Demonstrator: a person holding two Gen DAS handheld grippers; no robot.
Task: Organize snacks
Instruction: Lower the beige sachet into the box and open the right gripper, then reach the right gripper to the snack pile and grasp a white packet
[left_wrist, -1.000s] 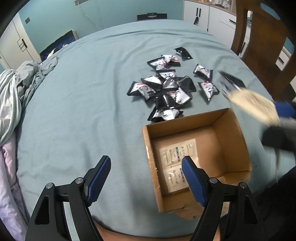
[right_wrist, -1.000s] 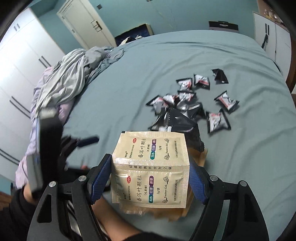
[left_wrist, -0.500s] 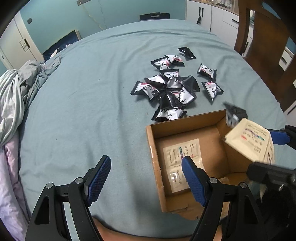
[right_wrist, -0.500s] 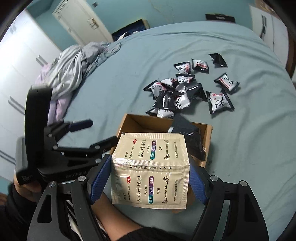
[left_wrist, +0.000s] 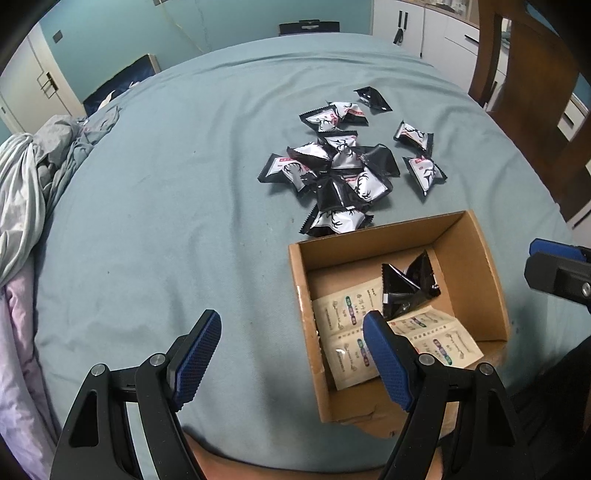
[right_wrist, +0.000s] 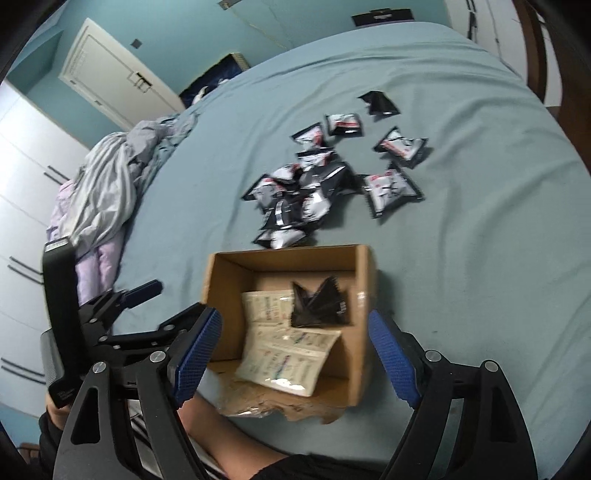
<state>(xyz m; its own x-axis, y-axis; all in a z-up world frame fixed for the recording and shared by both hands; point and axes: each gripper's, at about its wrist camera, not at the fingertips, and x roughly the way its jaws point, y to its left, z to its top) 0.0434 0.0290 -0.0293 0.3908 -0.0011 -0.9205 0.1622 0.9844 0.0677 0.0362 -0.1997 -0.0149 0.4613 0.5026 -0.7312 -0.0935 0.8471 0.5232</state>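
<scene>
The box (left_wrist: 480, 243), an open cardboard one, sits on the blue-green bedsheet (left_wrist: 166, 206) near its front edge, and everything else is placed from it. Inside the box lie two beige sachets: one (left_wrist: 343, 306) flat on the floor by the left wall, the other (right_wrist: 288, 360) toward the front, tilted with one edge raised. A black packet (right_wrist: 319, 304) rests on the floor toward the back right, overlapping the sachets. Just behind the box, close to its back wall, is a pile of snacks (left_wrist: 332, 173) in black-and-white wrappers, with a few (left_wrist: 424, 171) scattered behind and right of it, apart from the heap. The right gripper (right_wrist: 295, 350) hangs over the front of the box, its jaws having just been opening; they stand wide with nothing gripped, the sachet lying loose below them. The left gripper (left_wrist: 291, 354) hovers over the sheet at the box's left wall, released and empty, one finger (left_wrist: 384, 358) over the box interior, the other (left_wrist: 195, 354) over bare sheet. Crumpled bedding (right_wrist: 107, 184) lies well left of the box. A wooden chair (left_wrist: 528, 74) stands behind and right of it.
</scene>
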